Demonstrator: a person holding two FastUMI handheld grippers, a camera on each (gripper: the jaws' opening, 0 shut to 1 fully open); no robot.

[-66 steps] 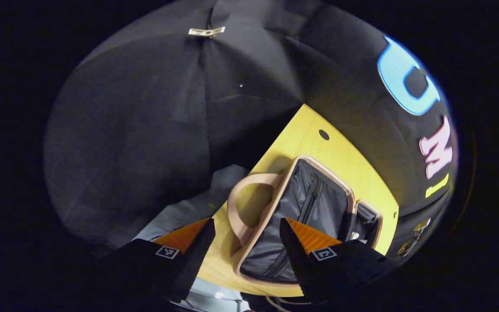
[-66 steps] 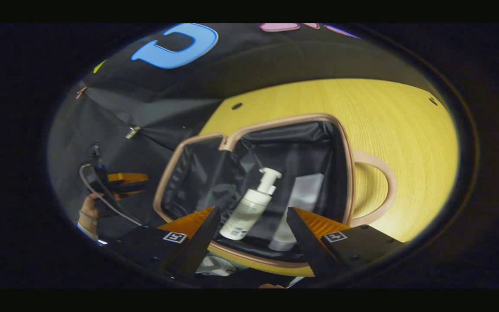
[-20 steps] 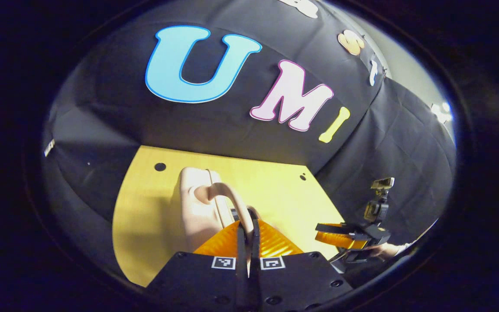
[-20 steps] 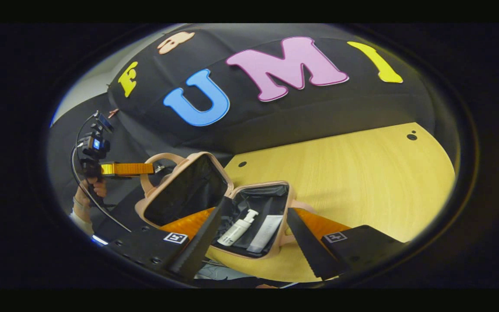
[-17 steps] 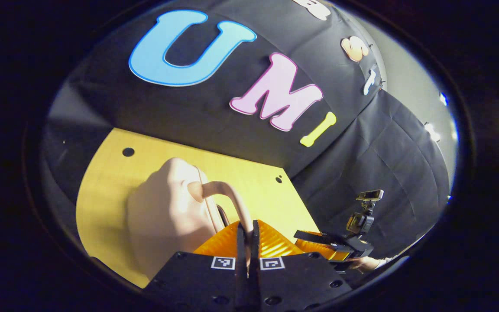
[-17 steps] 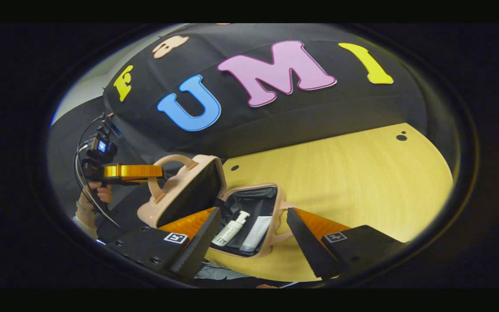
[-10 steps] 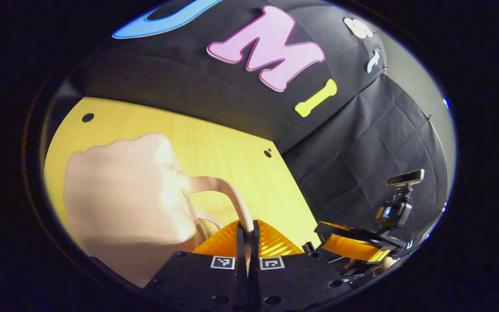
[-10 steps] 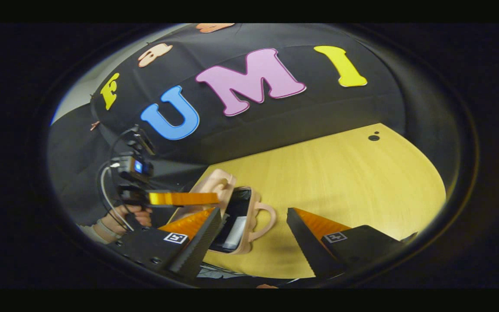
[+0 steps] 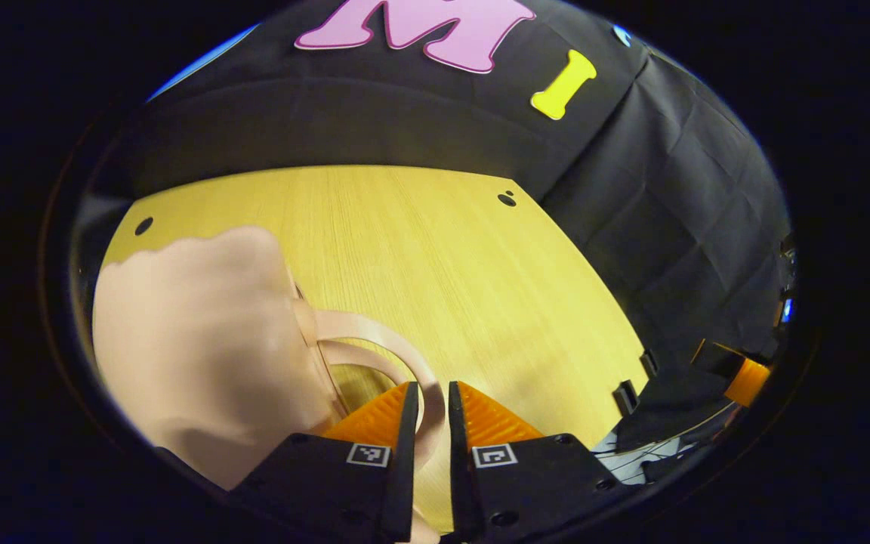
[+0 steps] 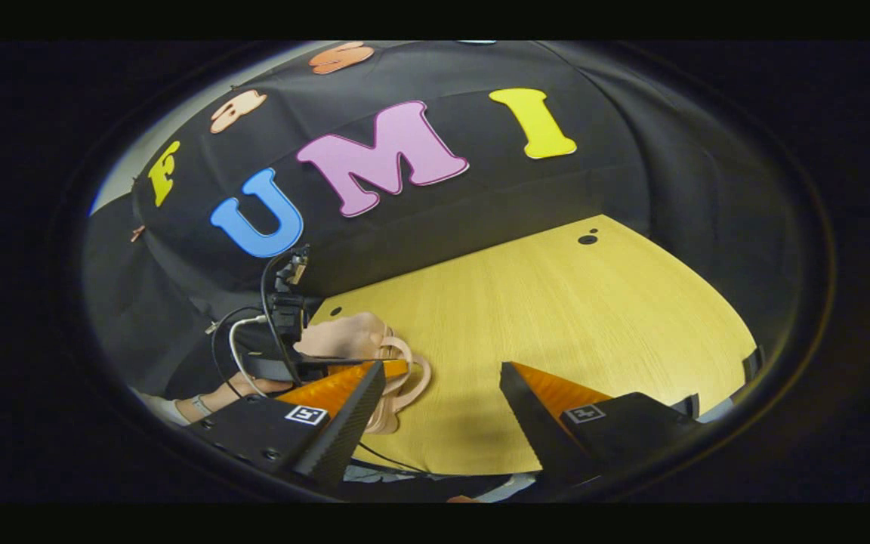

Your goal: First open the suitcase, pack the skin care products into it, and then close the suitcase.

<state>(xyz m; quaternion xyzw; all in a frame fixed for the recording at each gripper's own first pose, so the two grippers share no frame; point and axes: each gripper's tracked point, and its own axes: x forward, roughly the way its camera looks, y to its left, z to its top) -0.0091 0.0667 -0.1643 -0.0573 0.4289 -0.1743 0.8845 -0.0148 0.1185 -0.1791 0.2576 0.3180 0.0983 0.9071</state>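
Black cloth walls close in the booth on every side I can see, and below them lies a yellow wooden table (image 9: 442, 249), pale grain running away from me, with small dark holes near its far corners. From the right gripper view the same table (image 10: 571, 325) spreads wide and bare toward the right.

The pink suitcase (image 9: 201, 347) lies shut on the table's left part in my left gripper view, its rounded shell uppermost and its two looped handles (image 9: 374, 340) stacked together, pointing toward my claw. My left gripper (image 9: 429, 408) sits right at those handles: the orange fingers (image 9: 374, 412) are slightly parted, and the handle loop passes through the narrow gap between them. I cannot tell whether the pads press on the handle or merely stand either side of it.

In the right gripper view I see the suitcase (image 10: 344, 340) farther off at the left, closed, with the left gripper lying low across its near side and a hand (image 10: 242, 389) holding it, cables looping up behind.

My right gripper (image 10: 442, 393) hangs above the table's near edge, its fingers (image 10: 548, 393) spread wide and grasping nothing. In the left gripper view an orange part of it (image 9: 741, 374) shows at the far right.
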